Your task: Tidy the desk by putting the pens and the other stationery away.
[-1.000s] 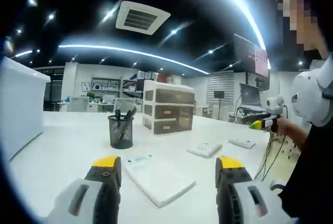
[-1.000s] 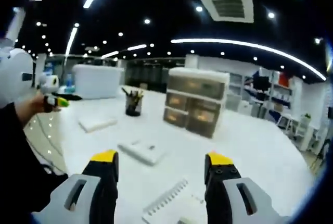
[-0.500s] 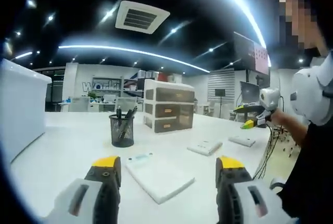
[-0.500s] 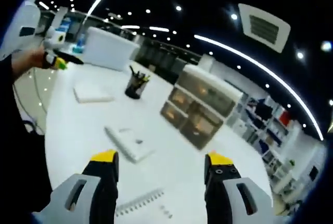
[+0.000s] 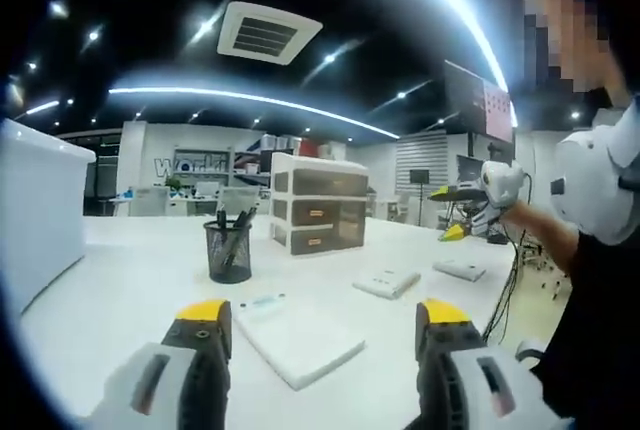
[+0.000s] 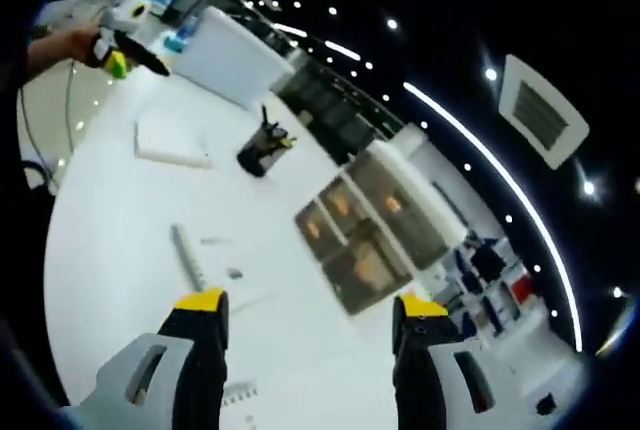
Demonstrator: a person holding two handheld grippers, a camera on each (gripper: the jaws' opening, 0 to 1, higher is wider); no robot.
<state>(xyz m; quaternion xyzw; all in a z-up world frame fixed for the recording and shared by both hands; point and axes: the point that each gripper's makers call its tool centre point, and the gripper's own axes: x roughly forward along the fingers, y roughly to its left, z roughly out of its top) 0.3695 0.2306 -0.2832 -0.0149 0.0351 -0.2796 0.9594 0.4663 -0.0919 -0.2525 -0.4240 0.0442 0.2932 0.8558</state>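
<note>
My left gripper (image 5: 322, 350) hovers open over the white desk (image 5: 130, 280), nothing between its yellow-tipped jaws. Just ahead lies a white pad (image 5: 298, 335). Beyond it stands a black mesh pen cup (image 5: 228, 250) with pens, beside a white drawer unit (image 5: 320, 218). Two flat white items (image 5: 390, 282) lie to the right. A hand holds my right gripper (image 5: 462, 212) high at the right. My right gripper (image 6: 310, 350) is open and empty, tilted above the desk. It looks at the pen cup (image 6: 262, 150), drawer unit (image 6: 375, 230), pad (image 6: 170, 140) and left gripper (image 6: 122, 42).
A large white box (image 5: 40, 210) stands at the desk's left side, also seen as the white box (image 6: 235, 60) behind the pen cup. A flat white item (image 6: 188, 255) and a spiral-bound notebook (image 6: 238, 395) lie near my right gripper. The person's sleeve (image 5: 600, 180) is at the right.
My right gripper has risen and rolled, so its view of the desk has tilted steeply. In the left gripper view it has moved up and leftward. The left gripper has barely moved.
</note>
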